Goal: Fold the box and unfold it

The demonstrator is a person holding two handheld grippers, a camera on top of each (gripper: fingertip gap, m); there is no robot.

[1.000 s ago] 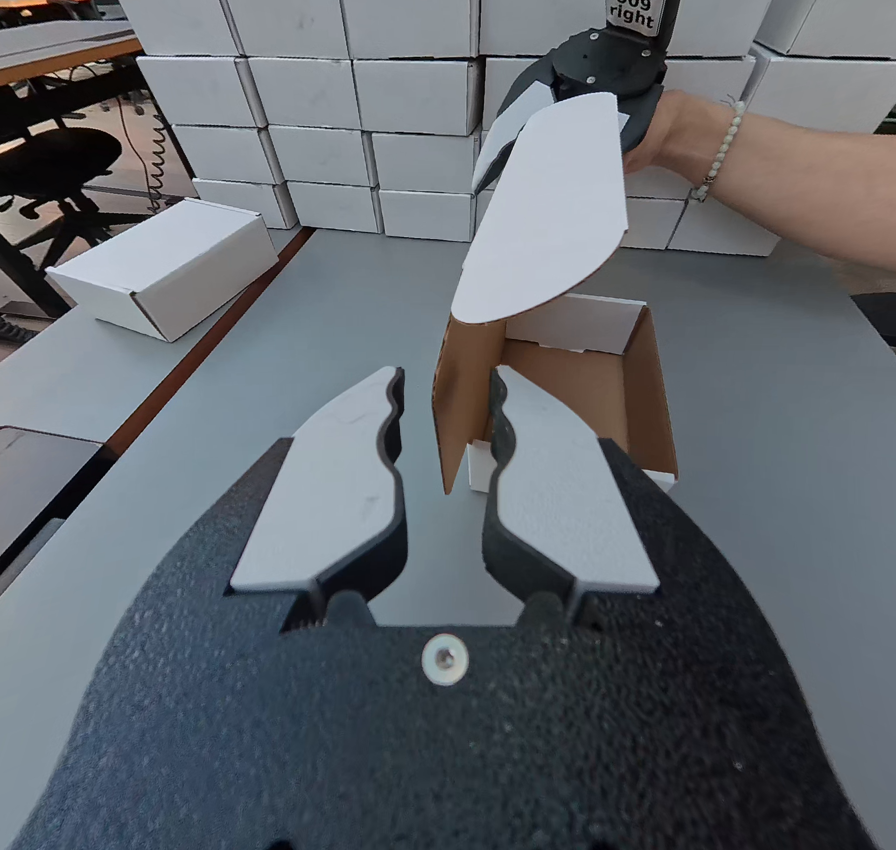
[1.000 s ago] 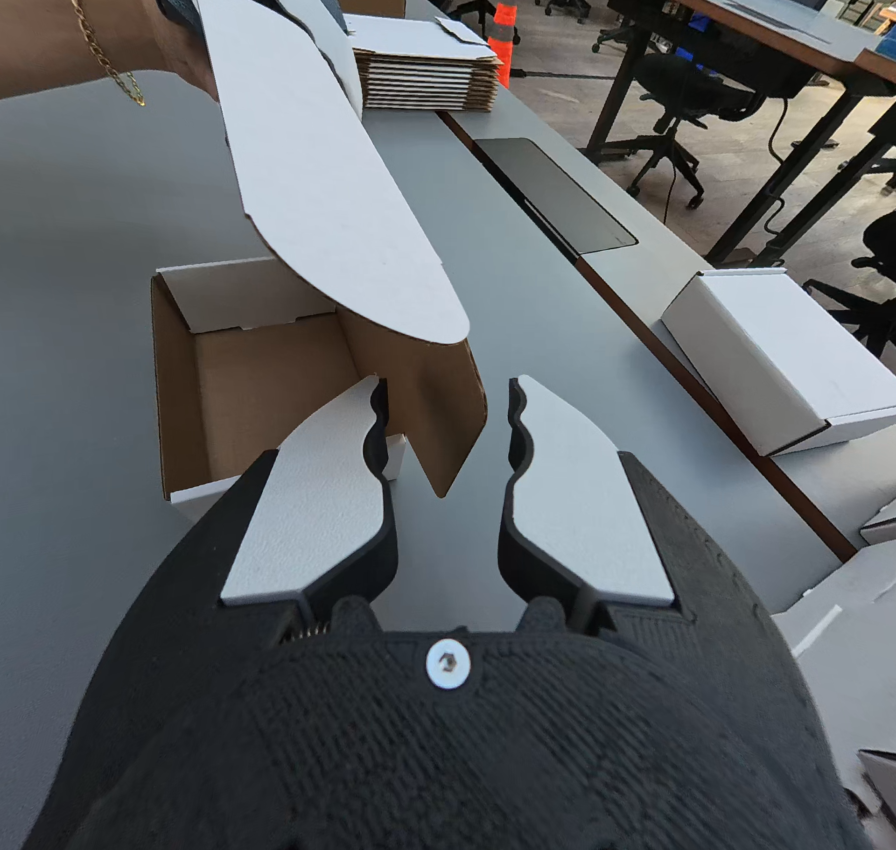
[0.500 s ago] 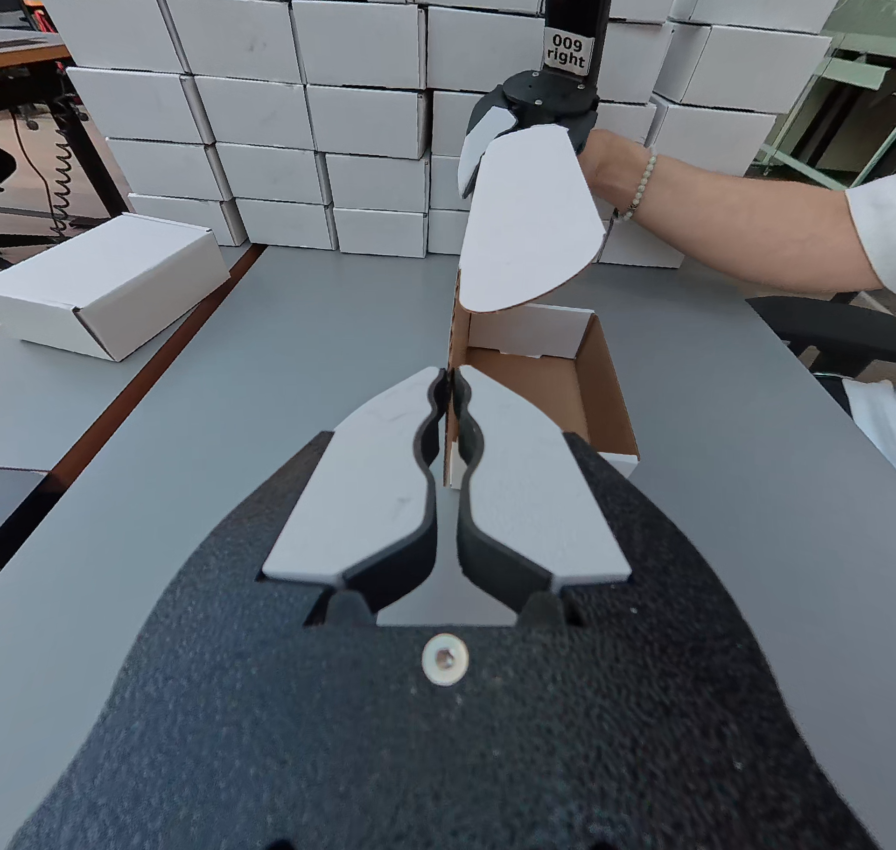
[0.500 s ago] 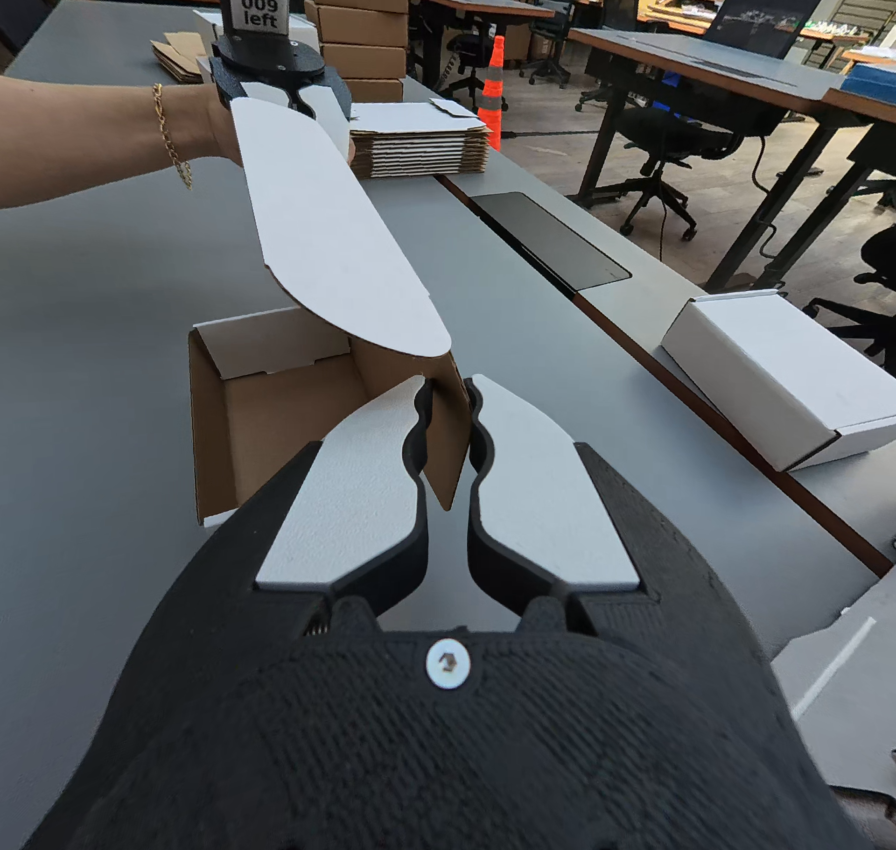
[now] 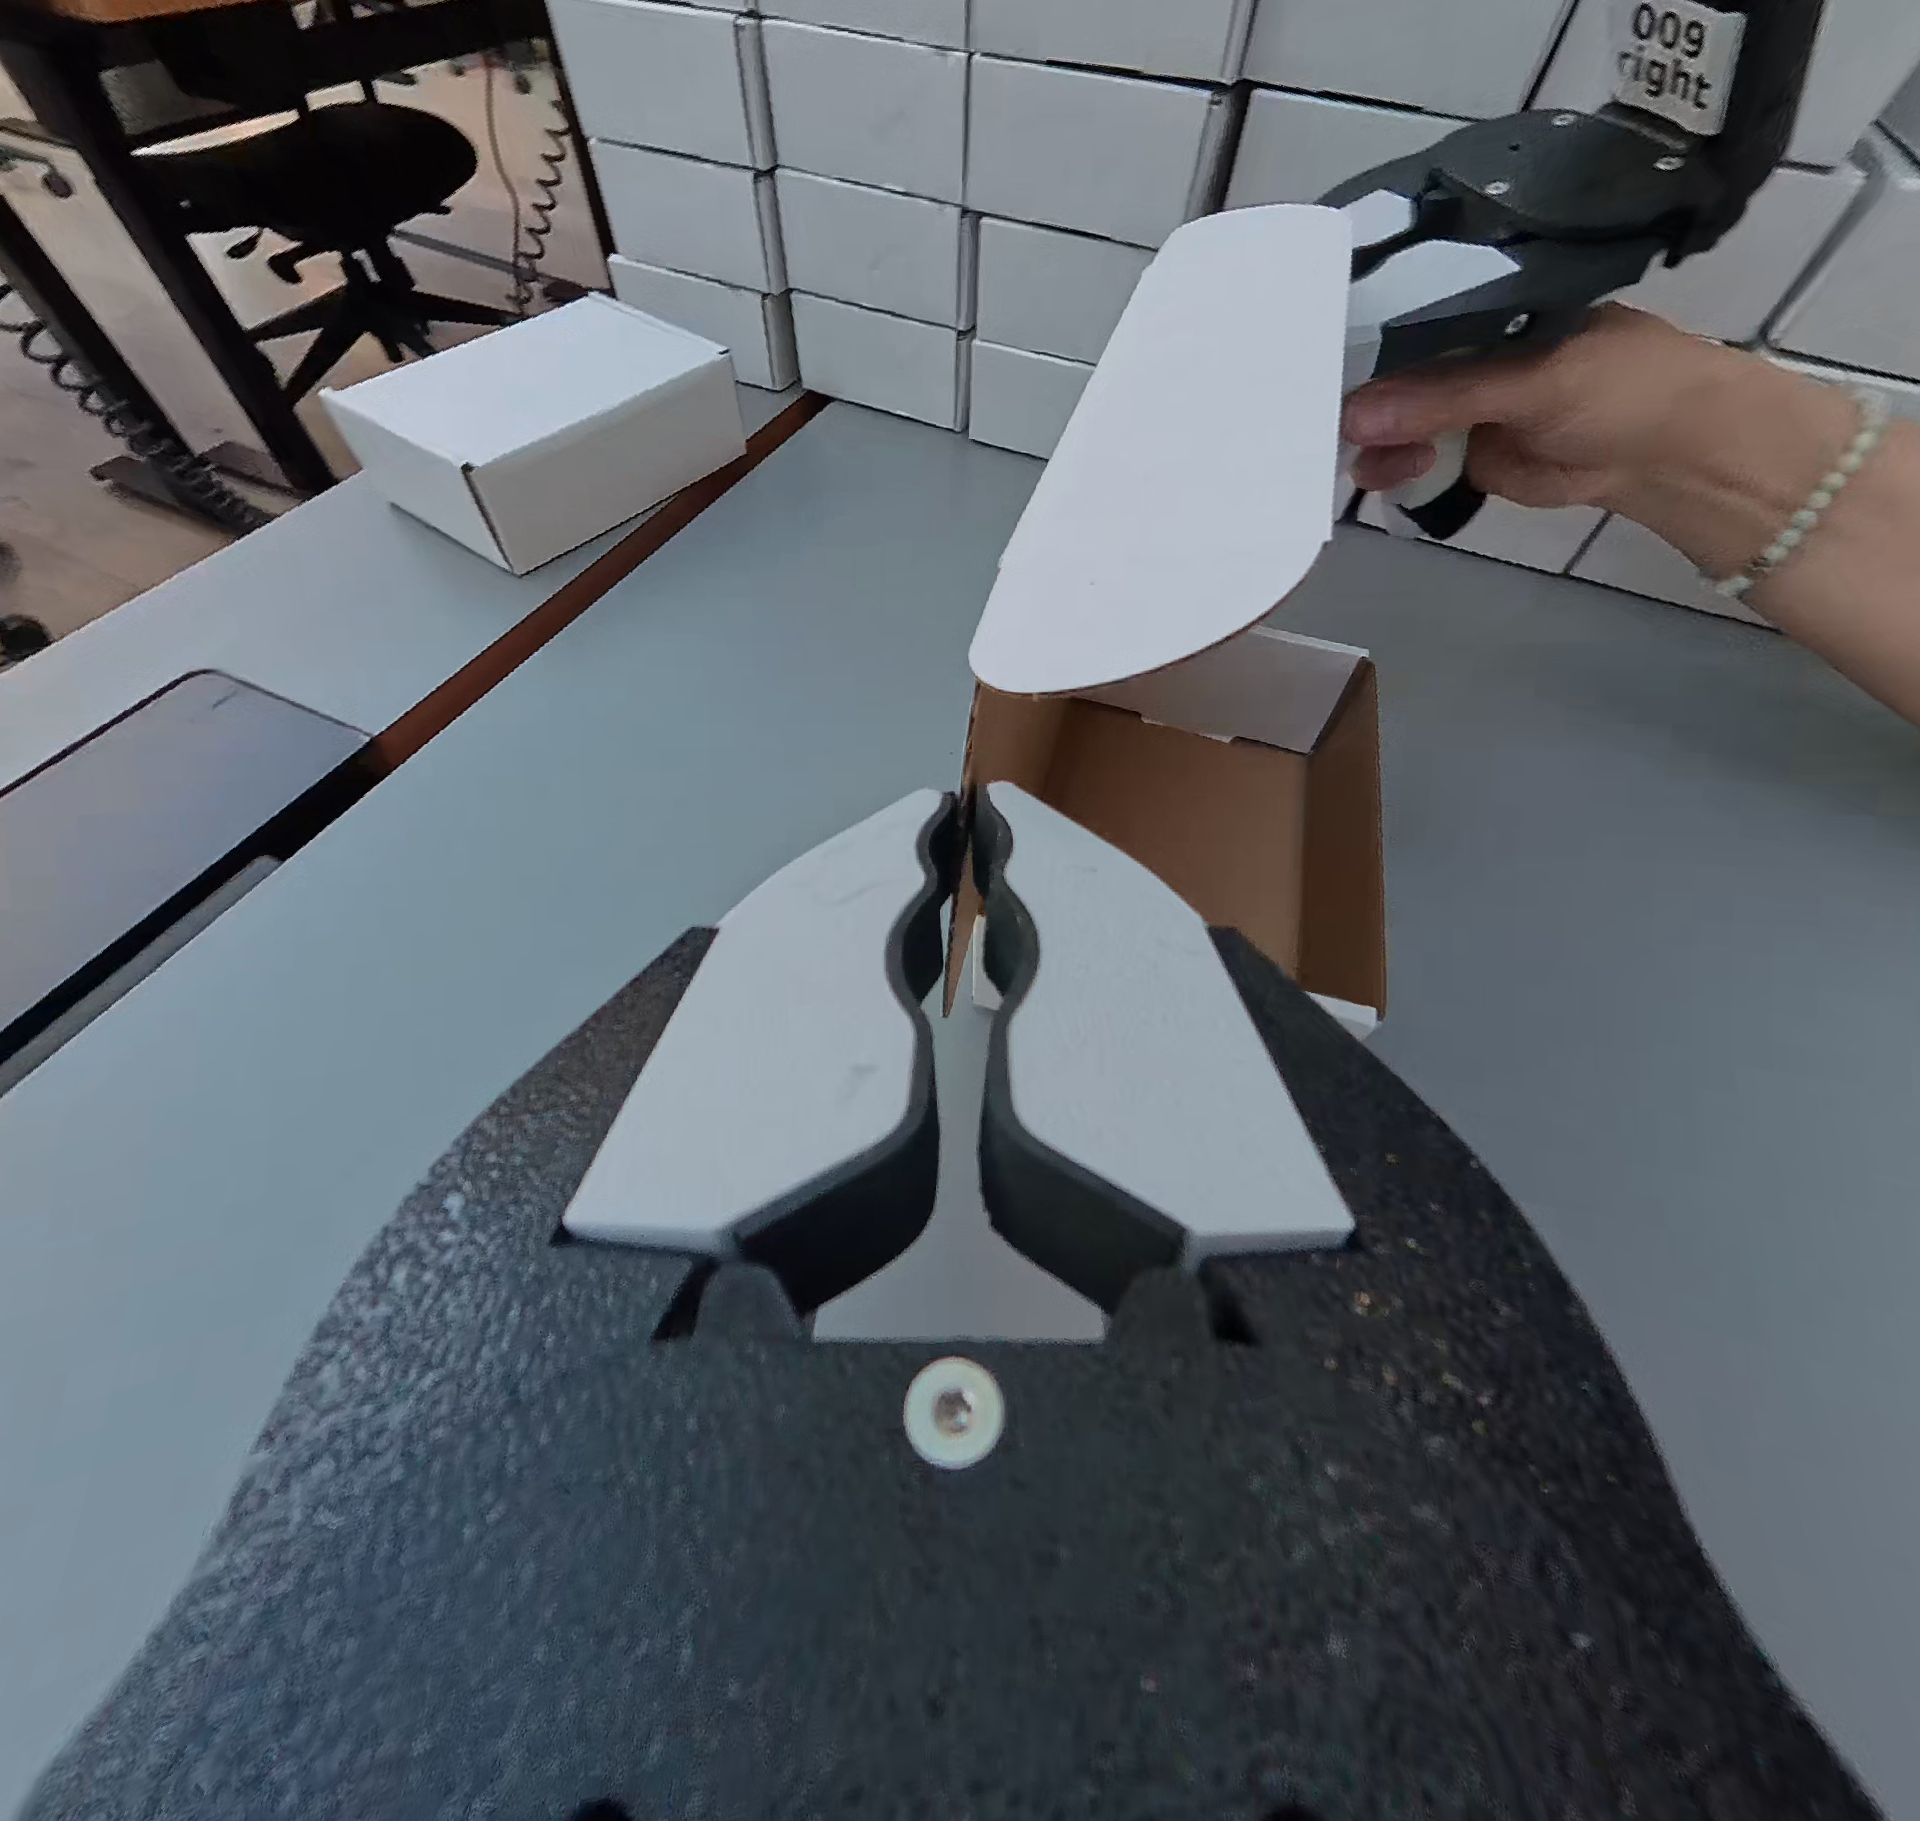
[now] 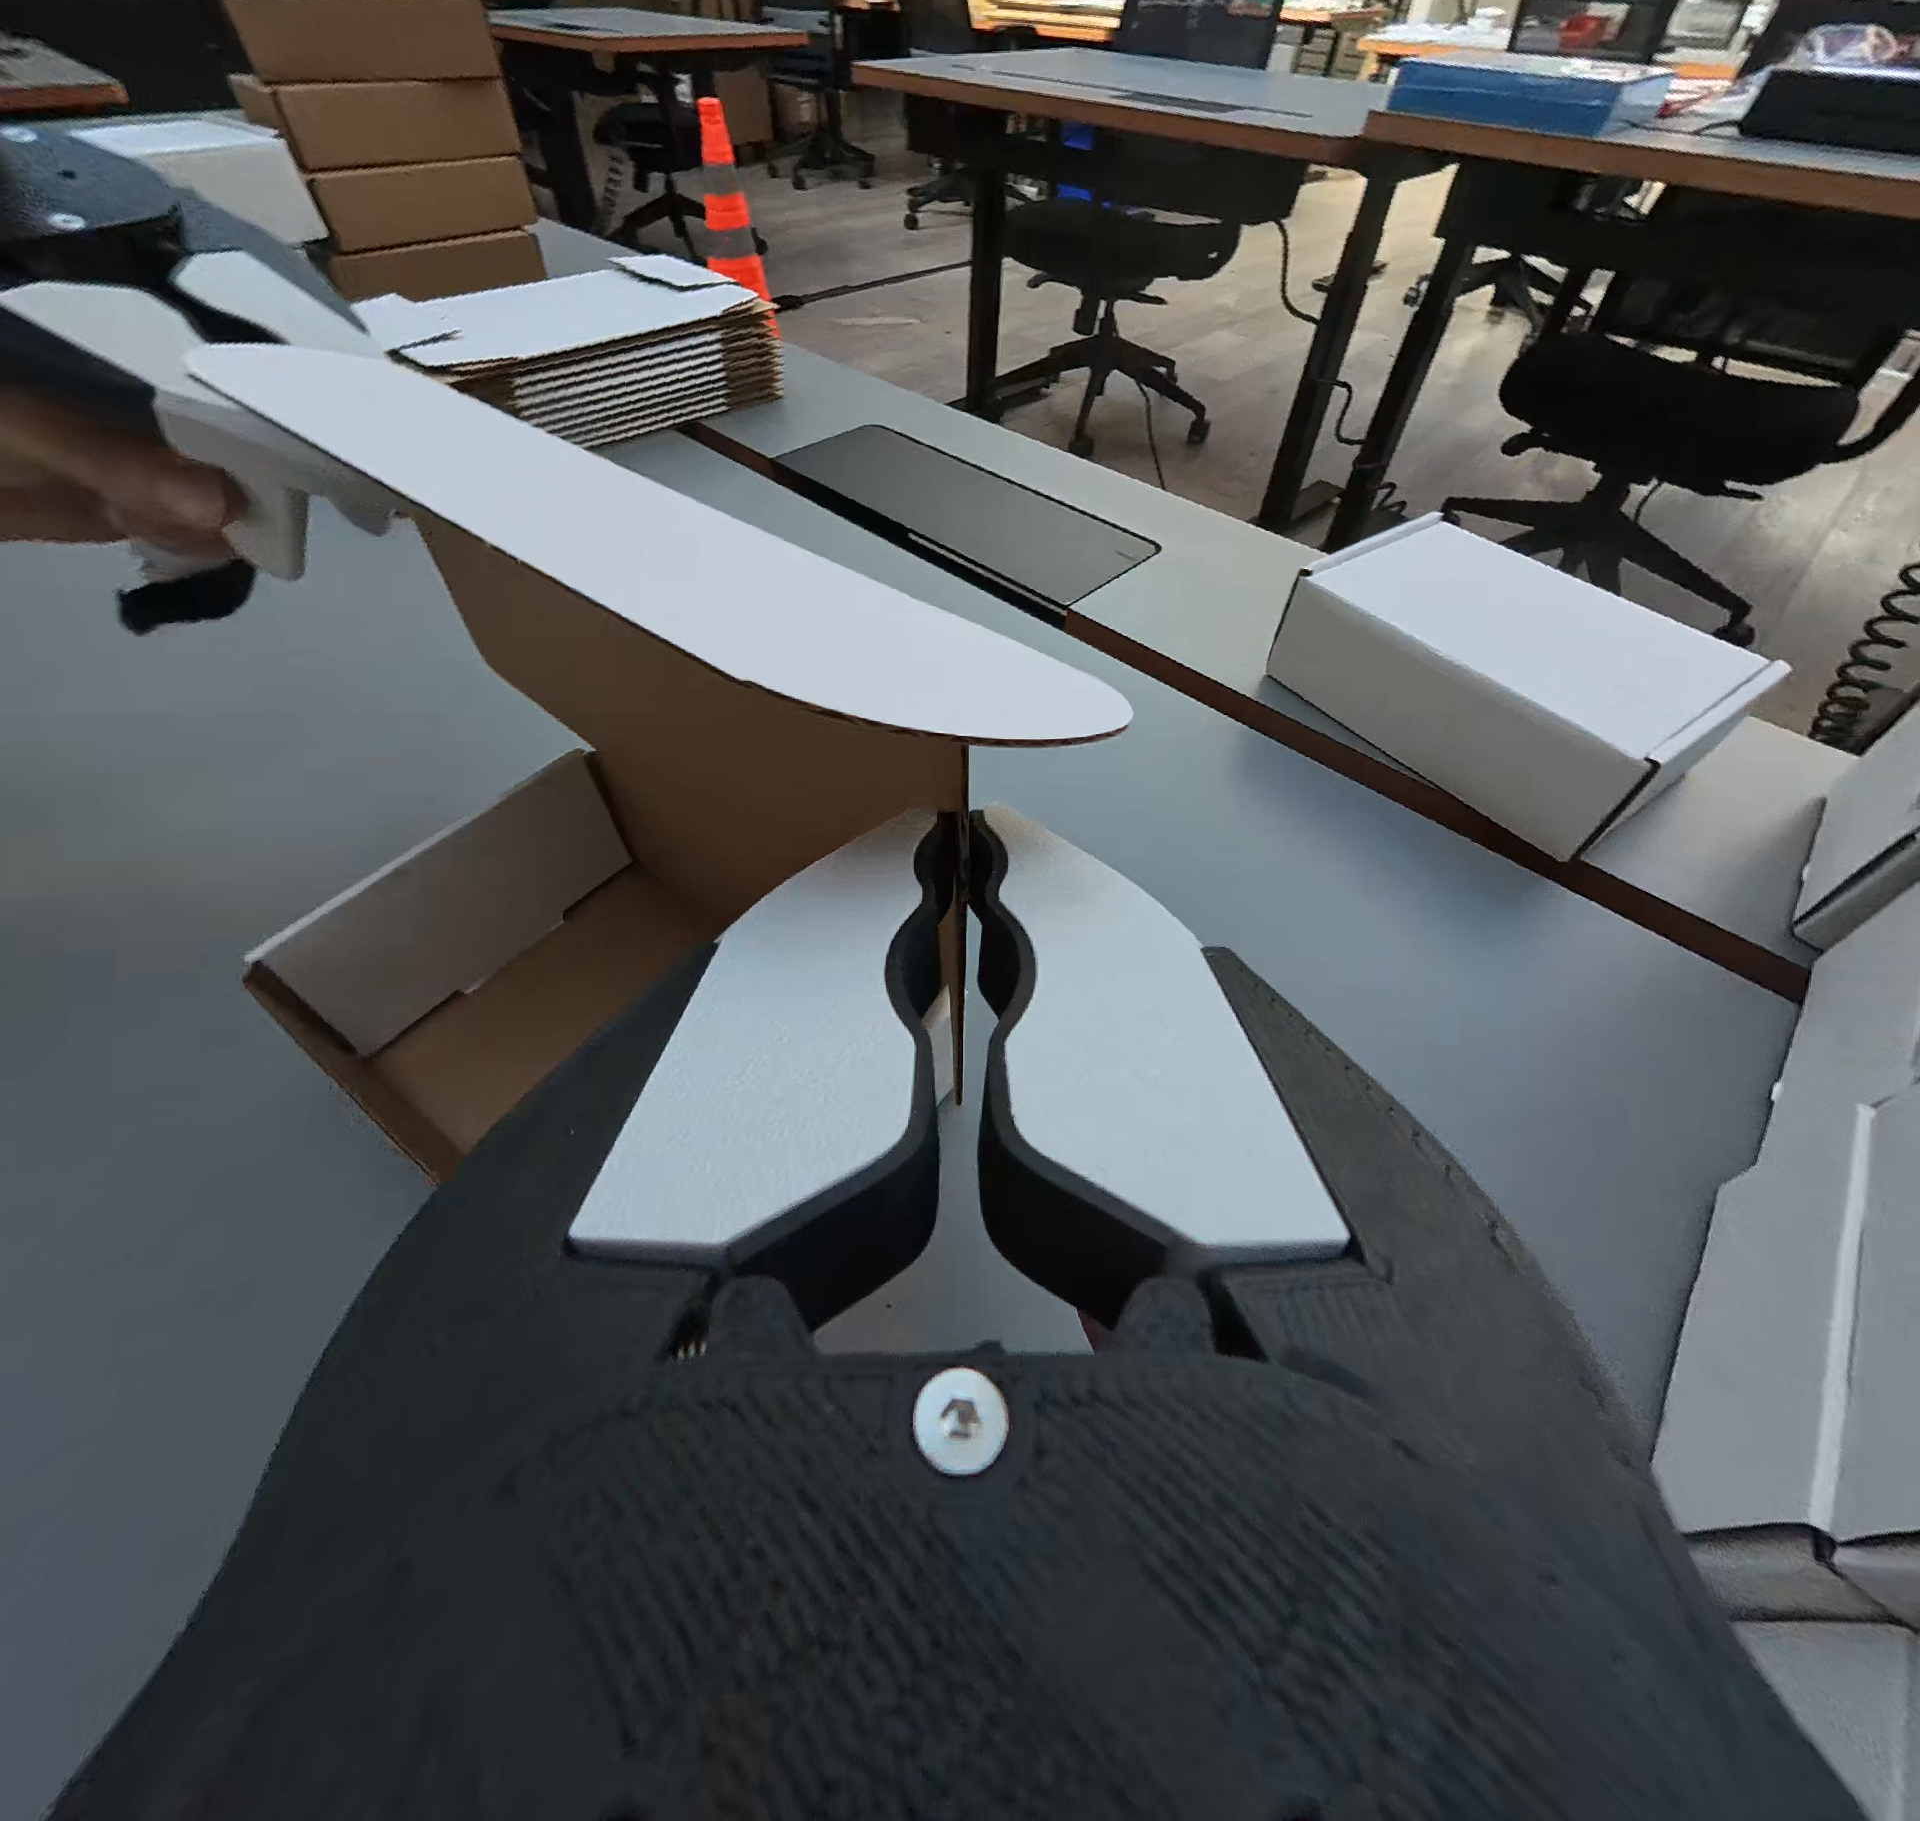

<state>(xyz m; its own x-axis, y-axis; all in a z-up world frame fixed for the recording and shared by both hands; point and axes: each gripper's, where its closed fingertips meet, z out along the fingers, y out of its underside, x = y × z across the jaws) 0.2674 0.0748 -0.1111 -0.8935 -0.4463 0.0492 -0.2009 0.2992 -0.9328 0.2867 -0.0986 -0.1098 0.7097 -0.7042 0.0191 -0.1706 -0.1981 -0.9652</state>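
Two claws, left claw [image 5: 968, 836] and right claw [image 6: 961, 836], each pinching one open box's [image 5: 1236, 836] lid flap; box sitting on worktop [image 5: 623, 836].

Right gripper [image 6: 961, 862] is clamped on the thin edge of the brown side flap of the open white-and-brown corrugated cardboard box [image 6: 499, 950], which sits on the grey table [image 6: 1403, 992]. The box's long white rounded lid flap [image 6: 665, 566] slants up to the left, where the left gripper [image 6: 208, 317] meets its far end. Behind: stack of flat white cardboard blanks [image 6: 613, 358], closed white carton [image 6: 1496, 670], orange traffic cone [image 6: 727, 202].
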